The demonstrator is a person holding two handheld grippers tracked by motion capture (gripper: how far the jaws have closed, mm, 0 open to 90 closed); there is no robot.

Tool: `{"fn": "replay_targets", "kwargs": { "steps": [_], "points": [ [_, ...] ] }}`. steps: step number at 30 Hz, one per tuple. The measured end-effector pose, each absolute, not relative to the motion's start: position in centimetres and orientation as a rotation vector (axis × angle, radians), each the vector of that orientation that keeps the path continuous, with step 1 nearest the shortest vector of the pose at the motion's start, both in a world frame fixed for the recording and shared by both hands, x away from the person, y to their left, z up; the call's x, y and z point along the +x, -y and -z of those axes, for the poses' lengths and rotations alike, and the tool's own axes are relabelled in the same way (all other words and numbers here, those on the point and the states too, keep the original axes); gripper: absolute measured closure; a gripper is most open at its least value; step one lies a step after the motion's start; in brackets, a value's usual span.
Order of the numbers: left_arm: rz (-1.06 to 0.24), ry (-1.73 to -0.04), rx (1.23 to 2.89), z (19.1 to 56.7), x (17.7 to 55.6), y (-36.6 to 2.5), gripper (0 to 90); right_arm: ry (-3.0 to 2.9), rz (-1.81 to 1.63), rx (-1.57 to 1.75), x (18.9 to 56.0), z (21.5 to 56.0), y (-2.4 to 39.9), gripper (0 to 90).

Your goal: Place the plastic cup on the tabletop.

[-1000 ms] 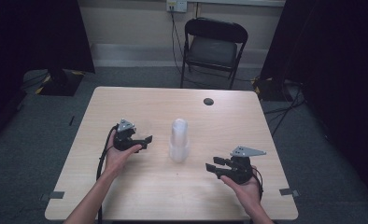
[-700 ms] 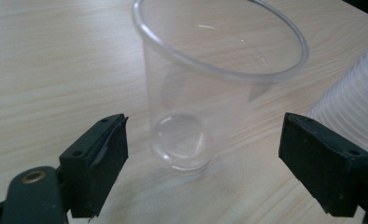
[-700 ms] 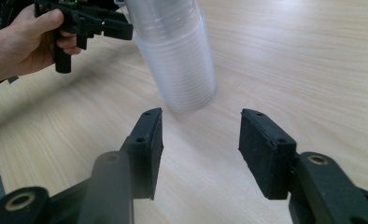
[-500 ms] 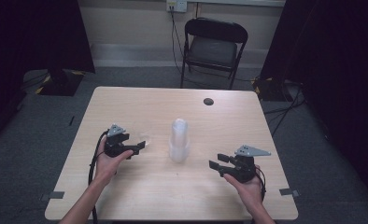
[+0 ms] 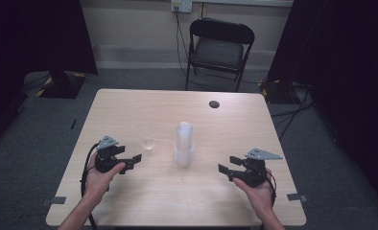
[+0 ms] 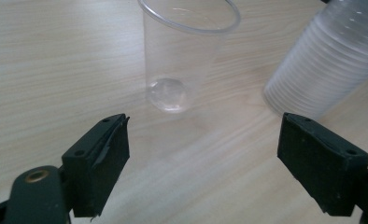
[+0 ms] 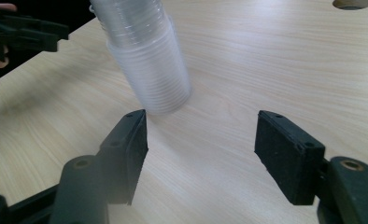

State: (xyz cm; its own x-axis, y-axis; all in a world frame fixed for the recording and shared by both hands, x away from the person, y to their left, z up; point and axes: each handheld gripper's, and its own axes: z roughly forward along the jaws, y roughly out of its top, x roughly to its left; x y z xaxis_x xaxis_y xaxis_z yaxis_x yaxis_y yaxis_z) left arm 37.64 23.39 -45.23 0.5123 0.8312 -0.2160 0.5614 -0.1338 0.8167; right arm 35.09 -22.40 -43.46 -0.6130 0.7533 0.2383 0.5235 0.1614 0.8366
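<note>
**Grippers open on either side of the cup stack**

The right gripper [image 7: 201, 154], empty, its jaws just widened, faces the upside-down stack of cups [image 5: 183, 143] straight ahead. The left gripper [image 6: 203, 163], open and empty, has a single upright cup [image 6: 182, 56] directly ahead, nearer it than the stack.

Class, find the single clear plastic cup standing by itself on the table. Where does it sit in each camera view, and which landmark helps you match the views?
High view: the single cup stands left of centre, between the left gripper and the stack of cups.
Left gripper view: upper centre, upright, beyond the open jaws.
Right gripper view: I cannot find it.
Shared landmark: the stack of cups.
</note>
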Motion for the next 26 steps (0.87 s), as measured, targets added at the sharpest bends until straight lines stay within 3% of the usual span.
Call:
{"fn": "replay_targets", "kwargs": {
  "steps": [18, 26],
  "points": [
    [-0.352, -1.082, 1.886, 44.9, 30.9, -22.6, 15.6, -2.197, -1.348, 1.287, 34.0, 44.0, 24.1, 32.3],
    [-0.341, -1.088, 1.915, 46.2, 30.4, -22.9, 15.6, -2.192, -1.317, 1.301, 33.7, 45.3, 24.8, 28.7]
  ]
}}
